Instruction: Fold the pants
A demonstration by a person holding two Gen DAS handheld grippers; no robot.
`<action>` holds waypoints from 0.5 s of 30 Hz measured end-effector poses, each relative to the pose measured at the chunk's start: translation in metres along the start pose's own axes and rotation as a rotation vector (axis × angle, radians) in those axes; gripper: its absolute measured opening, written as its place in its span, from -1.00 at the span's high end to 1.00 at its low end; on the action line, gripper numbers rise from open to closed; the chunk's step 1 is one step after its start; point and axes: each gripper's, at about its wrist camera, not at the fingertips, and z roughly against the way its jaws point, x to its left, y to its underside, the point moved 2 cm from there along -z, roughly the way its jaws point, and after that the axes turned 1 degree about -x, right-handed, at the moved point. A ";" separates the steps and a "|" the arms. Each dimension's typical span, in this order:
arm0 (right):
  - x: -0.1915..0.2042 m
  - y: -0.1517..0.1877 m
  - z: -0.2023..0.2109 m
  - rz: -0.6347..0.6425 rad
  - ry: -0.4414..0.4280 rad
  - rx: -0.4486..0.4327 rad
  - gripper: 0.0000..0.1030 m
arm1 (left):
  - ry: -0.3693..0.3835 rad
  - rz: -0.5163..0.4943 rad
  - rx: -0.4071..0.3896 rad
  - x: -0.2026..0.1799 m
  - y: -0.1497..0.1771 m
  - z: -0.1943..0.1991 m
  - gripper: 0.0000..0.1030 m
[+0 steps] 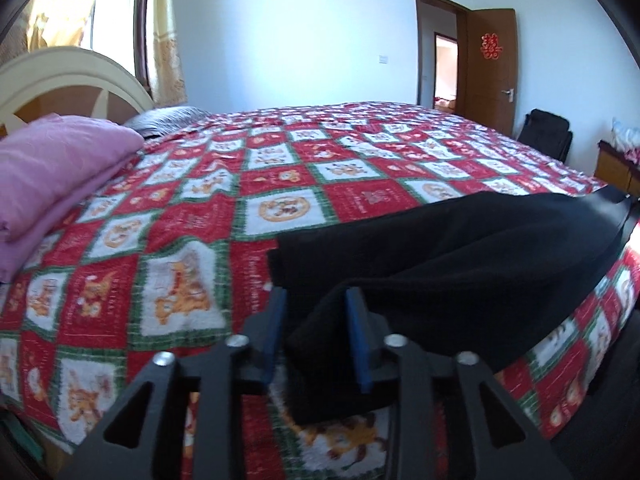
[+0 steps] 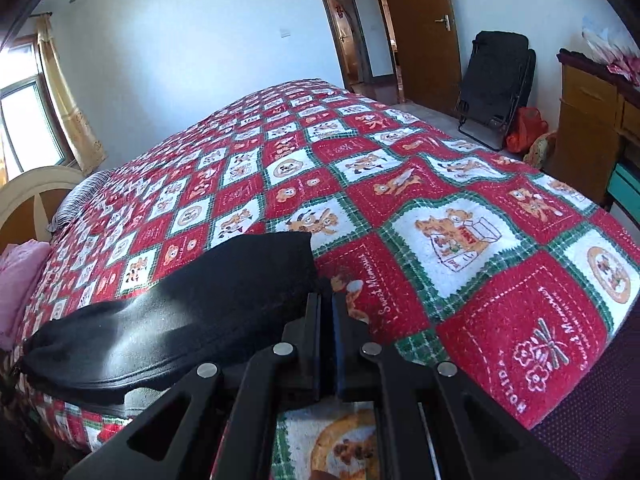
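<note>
Black pants (image 1: 460, 264) lie folded in a long band near the bed's front edge, over the red, white and green quilt (image 1: 192, 216). My left gripper (image 1: 316, 308) has its blue-padded fingers around the band's left end, with a thick fold of cloth between them. In the right wrist view the pants (image 2: 180, 320) stretch away to the left. My right gripper (image 2: 326, 308) has its jaws pressed nearly together at the right corner of the pants, pinching the cloth's edge.
A folded pink blanket (image 1: 52, 176) and a grey pillow (image 1: 168, 118) lie by the cream headboard (image 1: 60, 76). A black folding chair (image 2: 496, 88), an orange bag (image 2: 524, 128) and a wooden dresser (image 2: 592, 120) stand past the bed's foot. An open brown door (image 2: 424, 28) is behind.
</note>
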 end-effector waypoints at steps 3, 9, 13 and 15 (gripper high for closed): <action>0.005 -0.001 0.019 0.003 0.024 -0.038 0.14 | -0.016 -0.031 -0.009 0.002 0.005 0.007 0.06; 0.075 -0.008 0.053 0.139 -0.072 -0.100 0.14 | -0.040 -0.114 -0.013 -0.005 0.008 0.009 0.06; 0.177 0.010 0.042 0.367 -0.211 -0.017 0.14 | 0.009 -0.130 0.017 -0.010 0.006 0.006 0.53; 0.229 0.031 0.029 0.480 -0.281 0.043 0.14 | 0.001 -0.163 0.018 -0.016 0.005 0.006 0.55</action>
